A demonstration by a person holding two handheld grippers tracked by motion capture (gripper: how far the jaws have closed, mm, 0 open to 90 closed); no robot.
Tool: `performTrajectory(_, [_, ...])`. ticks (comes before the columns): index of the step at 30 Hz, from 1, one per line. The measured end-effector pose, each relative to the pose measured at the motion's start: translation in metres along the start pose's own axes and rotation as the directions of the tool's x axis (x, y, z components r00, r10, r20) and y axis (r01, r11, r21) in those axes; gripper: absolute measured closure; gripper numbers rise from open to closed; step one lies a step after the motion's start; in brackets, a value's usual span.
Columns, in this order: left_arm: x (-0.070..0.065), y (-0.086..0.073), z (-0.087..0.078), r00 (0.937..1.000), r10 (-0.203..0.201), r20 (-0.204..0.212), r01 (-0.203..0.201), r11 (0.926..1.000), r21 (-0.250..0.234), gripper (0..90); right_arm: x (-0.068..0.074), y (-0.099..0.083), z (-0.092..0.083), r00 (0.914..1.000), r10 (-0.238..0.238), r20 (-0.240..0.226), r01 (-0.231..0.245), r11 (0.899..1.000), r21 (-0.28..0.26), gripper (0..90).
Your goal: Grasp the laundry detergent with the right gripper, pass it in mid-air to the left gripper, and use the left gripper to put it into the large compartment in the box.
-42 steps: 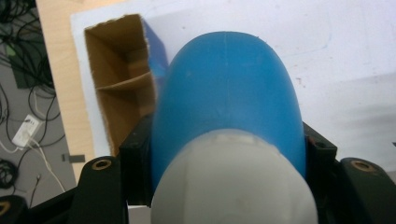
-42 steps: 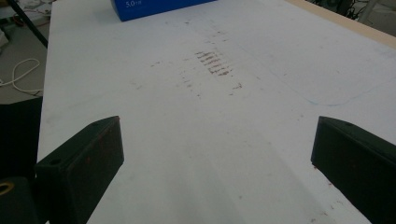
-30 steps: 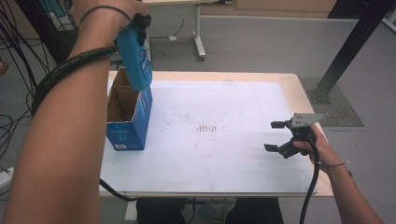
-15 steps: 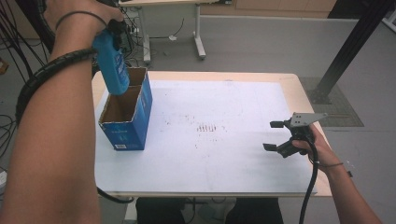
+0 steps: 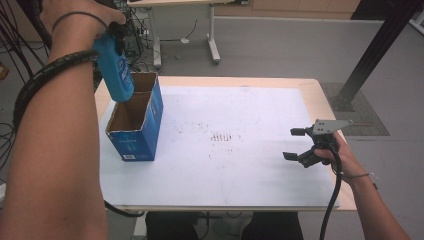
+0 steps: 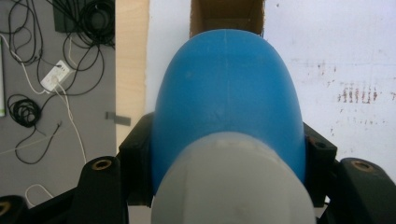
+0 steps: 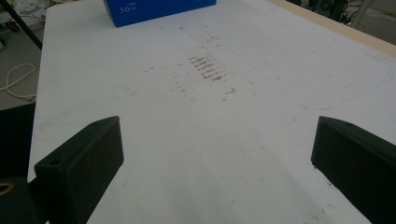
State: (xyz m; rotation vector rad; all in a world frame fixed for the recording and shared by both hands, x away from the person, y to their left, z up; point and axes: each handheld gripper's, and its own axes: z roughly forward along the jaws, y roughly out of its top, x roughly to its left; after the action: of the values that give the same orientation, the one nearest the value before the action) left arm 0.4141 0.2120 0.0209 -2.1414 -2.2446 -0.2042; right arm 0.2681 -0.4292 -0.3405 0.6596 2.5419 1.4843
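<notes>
My left gripper [image 5: 113, 42] is held high at the left and is shut on a blue bottle [image 5: 116, 72] that hangs down from it. The bottle's lower end is at the far part of the mouth of an open blue cardboard box [image 5: 134, 135] on the table's left side. In the left gripper view the blue bottle [image 6: 226, 102] with its pale cap sits between my left gripper's [image 6: 226, 154] black jaws, and the box's opening [image 6: 226, 16] lies beyond it. My right gripper [image 5: 290, 144] rests low near the table's right edge, open and holding nothing, as the right gripper view [image 7: 217, 158] also shows.
A white mat covers the wooden table [image 5: 250, 170], with brownish marks [image 5: 225, 136] in its middle. The blue box [image 7: 159, 9] stands at the far end in the right gripper view. Cables [image 6: 28, 107] lie on the floor to the left. A black post [image 5: 372, 55] rises behind the right corner.
My left hand has carried the blue bottle to the left and slightly down, from beside the box's right rim to over its mouth. The right gripper has stayed put.
</notes>
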Motion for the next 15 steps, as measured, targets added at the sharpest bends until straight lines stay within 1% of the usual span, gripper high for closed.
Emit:
performTrajectory(1, [-0.001, 0.001, 0.002, 1.0000, 0.004, -0.001, -0.004, 0.9999, 0.010, 38.0, 0.000, 0.000, 0.000, 1.0000, 0.000, 0.000, 0.000, 1.000, -0.001, 2.4])
performTrajectory(4, [-0.001, 0.002, 0.006, 1.0000, 0.003, 0.005, -0.003, 0.9998, 0.018, 37.9, 0.000, 0.000, 0.000, 1.0000, 0.001, -0.001, -0.001, 1.000, 0.003, 2.4])
performTrajectory(8, [0.001, 0.002, 0.008, 0.9999, 0.002, 0.014, -0.002, 0.9997, 0.023, 38.0, 0.000, 0.001, 0.001, 1.0000, -0.002, -0.006, 0.002, 1.000, 0.004, 2.4])
performTrajectory(9, [0.001, 0.001, 0.008, 0.9999, 0.003, 0.014, -0.004, 0.9998, 0.018, 38.0, 0.001, 0.001, 0.001, 1.0000, -0.002, -0.004, 0.002, 1.000, 0.002, 2.4])
performTrajectory(15, [0.003, 0.001, 0.015, 0.9998, -0.002, 0.021, 0.002, 0.9995, 0.032, 38.0, 0.001, 0.001, 0.002, 1.0000, -0.002, -0.008, 0.002, 1.000, -0.001, 2.4])
